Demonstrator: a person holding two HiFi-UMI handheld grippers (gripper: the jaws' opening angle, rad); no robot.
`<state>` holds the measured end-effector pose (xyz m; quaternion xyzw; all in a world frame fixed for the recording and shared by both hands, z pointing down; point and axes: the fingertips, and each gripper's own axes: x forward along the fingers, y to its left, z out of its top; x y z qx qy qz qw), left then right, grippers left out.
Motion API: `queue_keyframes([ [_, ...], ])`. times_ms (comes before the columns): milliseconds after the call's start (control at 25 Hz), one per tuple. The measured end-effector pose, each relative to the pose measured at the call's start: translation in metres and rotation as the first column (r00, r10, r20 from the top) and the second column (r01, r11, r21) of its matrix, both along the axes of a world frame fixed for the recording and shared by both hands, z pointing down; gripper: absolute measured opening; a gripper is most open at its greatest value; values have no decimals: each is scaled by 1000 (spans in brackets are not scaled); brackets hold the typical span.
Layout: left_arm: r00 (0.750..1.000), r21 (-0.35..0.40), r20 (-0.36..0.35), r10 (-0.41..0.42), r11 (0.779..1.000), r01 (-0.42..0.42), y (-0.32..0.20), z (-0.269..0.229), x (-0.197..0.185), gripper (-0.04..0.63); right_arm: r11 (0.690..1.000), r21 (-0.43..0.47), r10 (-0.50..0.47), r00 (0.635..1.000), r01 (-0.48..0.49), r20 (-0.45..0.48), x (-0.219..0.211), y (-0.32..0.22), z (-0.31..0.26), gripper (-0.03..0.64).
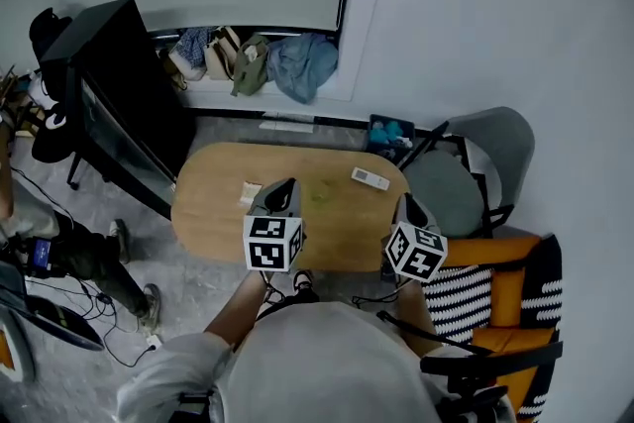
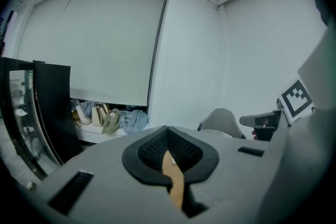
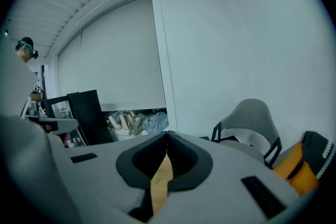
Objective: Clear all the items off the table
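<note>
A white remote (image 1: 370, 178) lies right of centre in the frame on the oval wooden counter (image 1: 332, 213). A small pale packet (image 1: 251, 192) sits toward the counter's left end. My left gripper (image 1: 286, 185) hangs over the near edge, just right of the packet, its fingers closed on nothing. My right gripper (image 1: 405, 203) hovers by the counter's right end, below the remote, its fingers also closed and empty. A grey chair (image 1: 480, 158) stands at the right.

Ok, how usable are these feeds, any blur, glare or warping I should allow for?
Head view: soft even light, no harsh glare, table sharp, walls bowed by the lens. Left gripper view: heavy fisheye, dark corners, the left gripper itself soft up close. Right gripper view: same warping, the right gripper soft, background clear.
</note>
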<state>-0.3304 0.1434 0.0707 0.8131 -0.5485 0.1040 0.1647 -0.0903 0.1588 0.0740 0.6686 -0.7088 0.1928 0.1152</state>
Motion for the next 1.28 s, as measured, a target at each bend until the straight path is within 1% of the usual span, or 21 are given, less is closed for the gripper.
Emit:
queue_keyframes([
  [120,1000,-12,-4,-10,1000,10,-33,6,-5,8,1000,-11,-17,1000,16,-9,-6,-33,4,25],
  [320,999,-39,-33,-18,999,17,-82,20,-10,8,999,-22,-49,998,48,-41,-19,-82,5,24],
  [480,999,-79,-45,-7,997,3,-100,42,-5,8,998,-50,-47,998,45,-52,-18,-98,19,23],
  [640,999,-113,-32,14,993,-18,-107,55,1,8,996,-93,-20,999,16,-43,-7,-103,35,25],
  [720,1000,-131,-22,13,991,-15,-109,58,2,8,993,-117,-13,999,9,-34,-2,-105,43,25],
  [880,1000,-152,0,-24,988,24,-111,63,8,8,990,-137,-39,999,37,-14,10,-115,52,24],
  [1080,994,-173,26,-109,979,112,-100,70,27,8,982,-137,-128,992,128,8,27,-133,60,23],
  [1280,987,-200,34,-159,966,163,-93,77,48,8,970,-148,-196,981,195,12,40,-149,66,25],
])
